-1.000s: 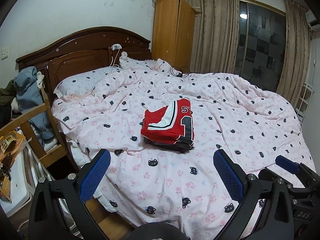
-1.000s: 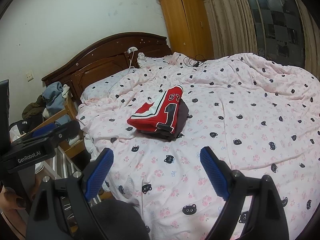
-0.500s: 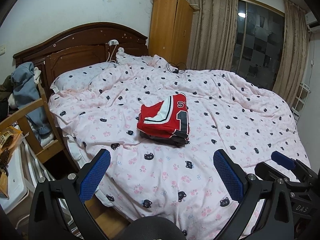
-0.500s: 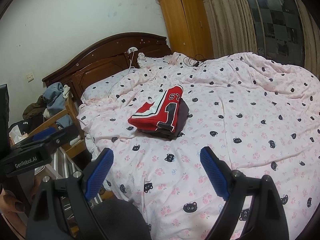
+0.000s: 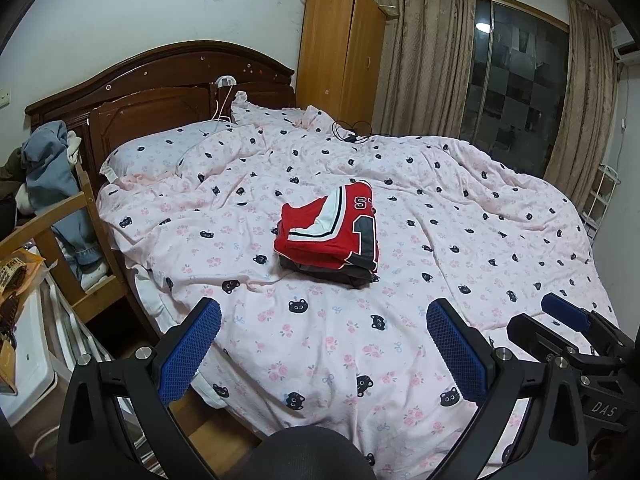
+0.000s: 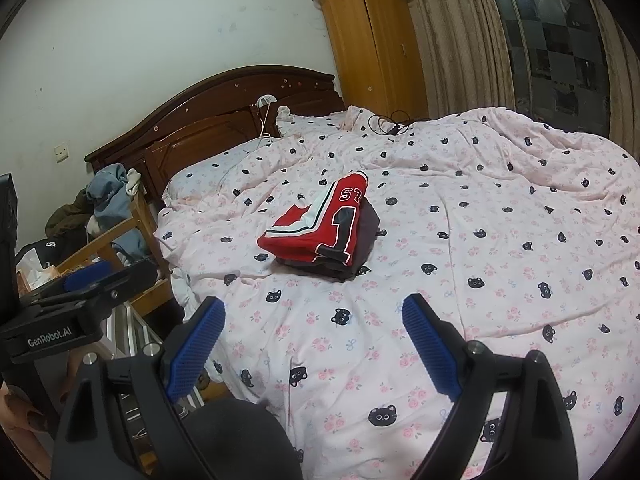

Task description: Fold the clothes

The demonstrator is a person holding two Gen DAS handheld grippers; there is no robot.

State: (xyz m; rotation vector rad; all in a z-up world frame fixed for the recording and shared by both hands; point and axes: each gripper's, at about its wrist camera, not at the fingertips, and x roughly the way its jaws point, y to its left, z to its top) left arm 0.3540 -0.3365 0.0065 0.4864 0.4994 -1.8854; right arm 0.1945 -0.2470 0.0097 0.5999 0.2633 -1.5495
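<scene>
A folded red jersey [image 5: 332, 232] with white and black trim lies on top of a folded dark garment [image 5: 332, 270], stacked in the middle of the bed. The same red jersey [image 6: 320, 228] and dark garment [image 6: 360, 240] show in the right wrist view. My left gripper [image 5: 322, 336] hangs open over the bed's near edge, well short of the stack, holding nothing. My right gripper [image 6: 312, 328] is open too and empty, also short of the stack. Each gripper appears at the side of the other's view.
The pink cat-print duvet [image 5: 460, 240] covers the bed, with a dark wooden headboard [image 5: 160, 76] behind. A wooden chair [image 5: 48, 240] draped with clothes stands at the left. A wardrobe [image 5: 340, 52], curtains and a window are at the back. A black cable [image 5: 352, 132] lies near the pillows.
Both grippers have drawn back slightly from the bed, so the stack looks a little farther. Nothing on the bed has moved.
</scene>
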